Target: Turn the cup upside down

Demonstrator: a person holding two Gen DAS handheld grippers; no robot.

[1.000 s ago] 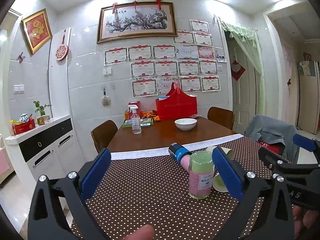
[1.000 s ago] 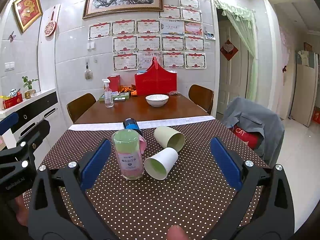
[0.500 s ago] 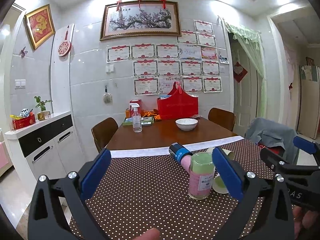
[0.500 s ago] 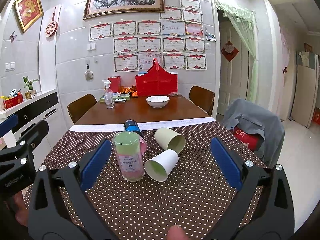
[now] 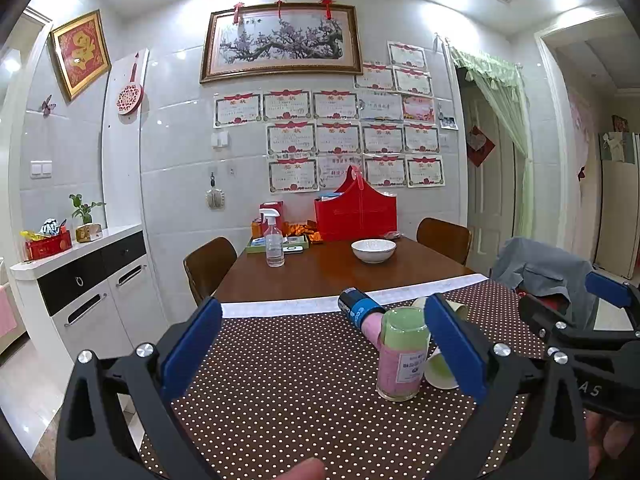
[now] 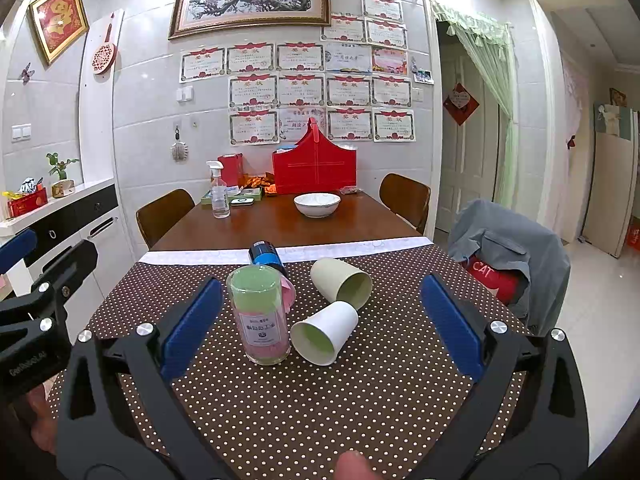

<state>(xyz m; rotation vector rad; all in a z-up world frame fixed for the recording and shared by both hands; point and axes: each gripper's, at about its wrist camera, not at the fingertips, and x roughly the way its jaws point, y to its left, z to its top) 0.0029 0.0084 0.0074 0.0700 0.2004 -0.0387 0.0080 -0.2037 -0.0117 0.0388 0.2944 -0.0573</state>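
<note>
Near the middle of the dotted tablecloth (image 6: 360, 400) nothing has shifted since a second ago; white cup (image 6: 325, 333) lies sideways beside the jar (image 6: 262, 314); right gripper (image 6: 320, 322) and left gripper (image 5: 320, 346) both wide, empty; flip not begun.

The surface (image 6: 360, 400) wore a matt brown cloth with white dots; beyond it lay glossy polished wood. The white cup (image 6: 325, 332) and pale green cup (image 6: 340, 282) looked like matt paper. The jar (image 6: 260, 316) was clear, shiny plastic or glass. Each tool had matt black plastic arms, blue rubbery pads (image 6: 448, 320) and bright metal screws.
</note>
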